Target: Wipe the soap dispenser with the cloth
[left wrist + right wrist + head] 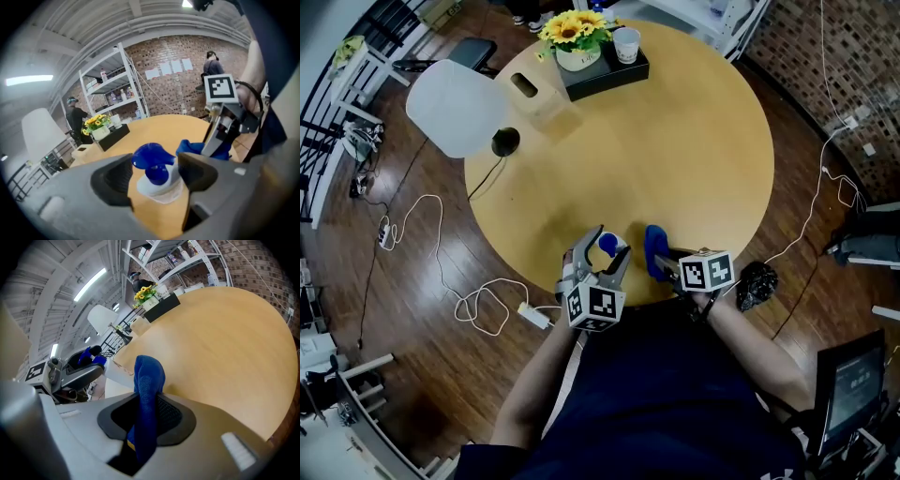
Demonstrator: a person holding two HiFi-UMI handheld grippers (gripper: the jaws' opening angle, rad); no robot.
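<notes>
At the near edge of the table (675,141) the left gripper (612,241) stands with jaws apart around the soap dispenser (609,247), not pinching it. Just right of it, the right gripper (667,265) clamps the blue cloth (653,246). The next move, I'd say, is to steady the bottle and bring the cloth against its side.

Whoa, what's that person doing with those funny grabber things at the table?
A person holds a gripper in each hand at the near edge of a round wooden table. The right gripper has its jaws clamped on a blue cloth. The left gripper has its jaws open around a white soap dispenser with a blue pump. The cloth is beside the dispenser, apart from it.
</notes>
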